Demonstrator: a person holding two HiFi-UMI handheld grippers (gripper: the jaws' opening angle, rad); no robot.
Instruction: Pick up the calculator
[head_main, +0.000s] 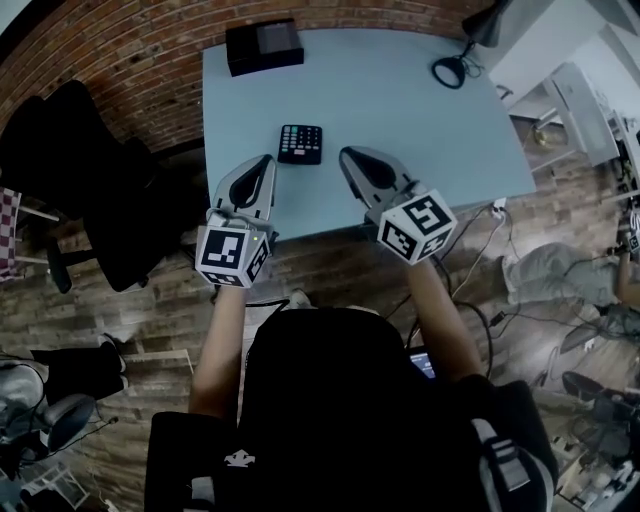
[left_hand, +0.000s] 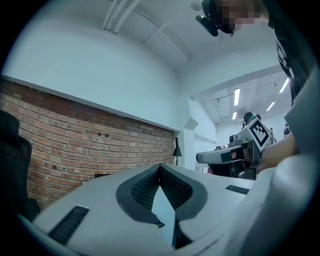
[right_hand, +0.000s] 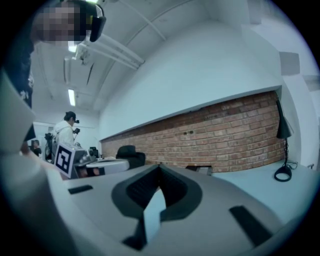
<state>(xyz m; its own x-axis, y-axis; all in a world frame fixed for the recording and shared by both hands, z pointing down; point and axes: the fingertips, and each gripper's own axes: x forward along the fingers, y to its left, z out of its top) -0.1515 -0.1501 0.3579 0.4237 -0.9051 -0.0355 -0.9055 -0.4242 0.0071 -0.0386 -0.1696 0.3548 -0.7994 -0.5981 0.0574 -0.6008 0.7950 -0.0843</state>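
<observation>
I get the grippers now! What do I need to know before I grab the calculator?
Left gripper: jaws shut, holding nothing, above the near part of the table, just left of the calculator.
Right gripper: jaws shut, holding nothing, just right of the calculator.
Calculator: lies flat on the table, between the two gripper tips, touching neither.
Done: both grippers are close to it.
Left: open one gripper's jaws, probably the nearer one, close them on the calculator and lift it.

Black box (head_main: 264, 46) at table's (head_main: 400, 110) far edge, desk lamp (head_main: 486, 24), brick wall (right_hand: 225, 140)
</observation>
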